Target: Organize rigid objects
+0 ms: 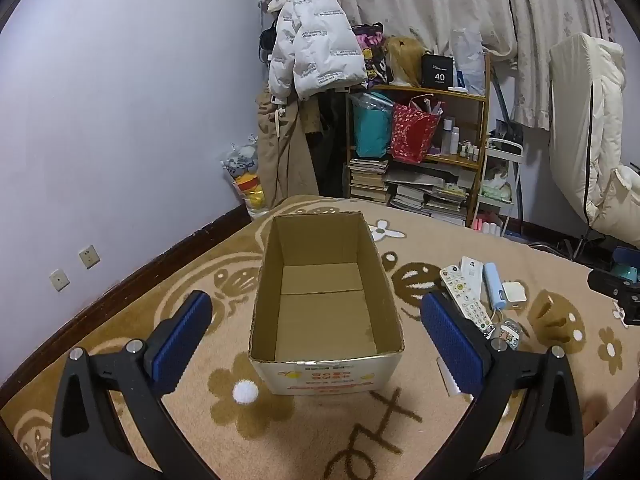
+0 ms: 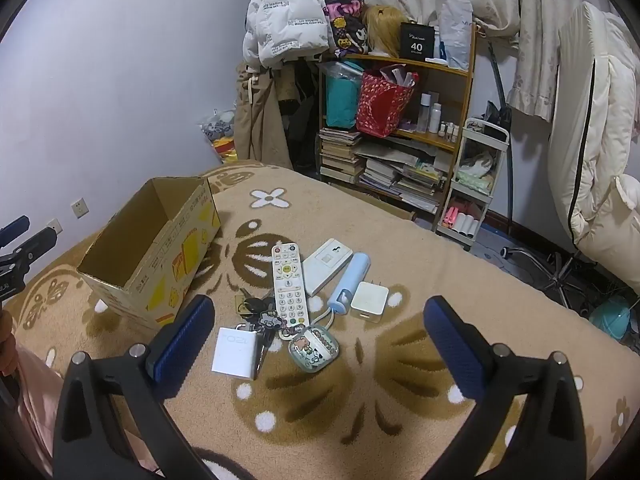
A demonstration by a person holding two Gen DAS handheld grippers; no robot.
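An open, empty cardboard box (image 1: 325,308) stands on the tan patterned blanket, also in the right wrist view (image 2: 156,240). To its right lie a white remote (image 2: 289,290), a white flat device (image 2: 327,265), a light blue cylinder (image 2: 349,282), a white square charger (image 2: 369,301), a white "120" charger (image 2: 234,353), keys with a charm (image 2: 256,310) and a cartoon earbud case (image 2: 314,347). My left gripper (image 1: 316,336) is open and empty, straddling the box's near end. My right gripper (image 2: 319,334) is open and empty, just above the earbud case.
A wooden shelf (image 2: 400,120) with books, bags and bottles stands behind the bed, with hanging coats (image 2: 280,20) to its left. A white cart (image 2: 476,184) and a chair base (image 2: 560,276) are on the right. A white pompom (image 1: 245,391) lies before the box.
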